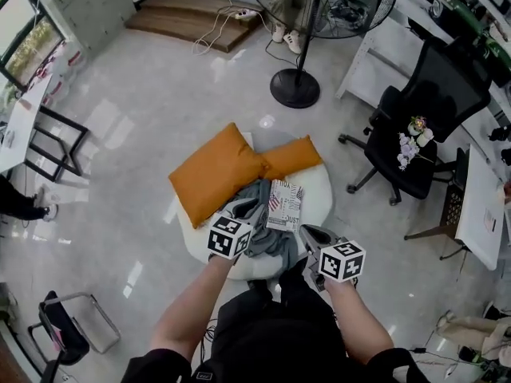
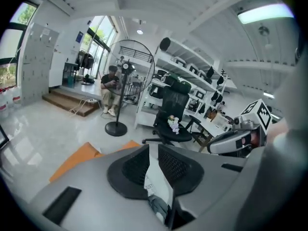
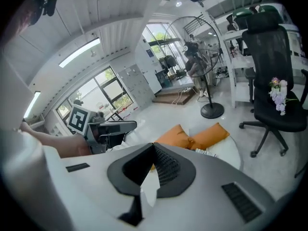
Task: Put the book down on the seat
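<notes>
Left hand-held gripper (image 2: 153,152) tight on book (image 1: 284,203), right hand-held gripper (image 3: 153,150) closed empty, at white seat (image 1: 324,195), glossy floor (image 1: 144,94).

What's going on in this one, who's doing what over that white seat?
A person stands over the round white seat with a gripper in each hand. The book lies on the seat beside a grey cloth and two orange cushions. The left gripper is at the book, jaws nearly together, print showing in the gap; whether it pinches the book is unclear. The right gripper is shut and empty.
</notes>
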Demonstrator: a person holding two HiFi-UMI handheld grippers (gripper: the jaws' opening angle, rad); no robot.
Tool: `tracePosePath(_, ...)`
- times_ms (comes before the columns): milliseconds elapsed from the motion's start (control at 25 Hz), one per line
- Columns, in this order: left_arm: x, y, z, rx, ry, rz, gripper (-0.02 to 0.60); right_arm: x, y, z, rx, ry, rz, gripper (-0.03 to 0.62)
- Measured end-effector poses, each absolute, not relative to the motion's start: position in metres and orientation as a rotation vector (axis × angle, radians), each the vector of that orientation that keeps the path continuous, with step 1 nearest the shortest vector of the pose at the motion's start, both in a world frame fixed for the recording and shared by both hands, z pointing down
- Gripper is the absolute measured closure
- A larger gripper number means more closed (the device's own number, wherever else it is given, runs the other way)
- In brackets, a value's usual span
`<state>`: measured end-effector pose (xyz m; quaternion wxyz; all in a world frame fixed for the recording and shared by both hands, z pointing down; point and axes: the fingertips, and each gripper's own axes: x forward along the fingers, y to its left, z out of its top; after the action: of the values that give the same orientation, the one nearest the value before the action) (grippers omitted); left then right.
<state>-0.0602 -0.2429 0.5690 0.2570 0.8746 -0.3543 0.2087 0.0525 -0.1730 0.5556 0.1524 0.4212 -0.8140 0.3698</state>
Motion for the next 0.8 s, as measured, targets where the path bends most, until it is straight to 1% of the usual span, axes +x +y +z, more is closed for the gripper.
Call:
tracePosePath(80, -0.07, -0.237, 0.554, 2.383, -0.98, 0.543, 0.552, 0.055, -0.168, 0.543, 1.243, -2.337, 1.041, 0.58)
tracePosePath(160, -0.077, -0.233, 0.54, 2.389, -0.994, 0.52, 0.565, 0.059, -0.161, 0.533, 1.265, -2.331, 1.029, 0.58)
tracePosePath(520, -0.087, -0.215, 0.472, 2.434, -1.132, 0.458, 0.578, 0.079, -0.144, 0.486, 1.258, -2.381, 0.892, 0.579)
tracePosePath(800, -0.059, -0.196, 0.435, 2.41, -1.237, 0.401, 0.578, 0.115, -0.139, 0.431, 1.203, -2.538, 0.758, 0.58)
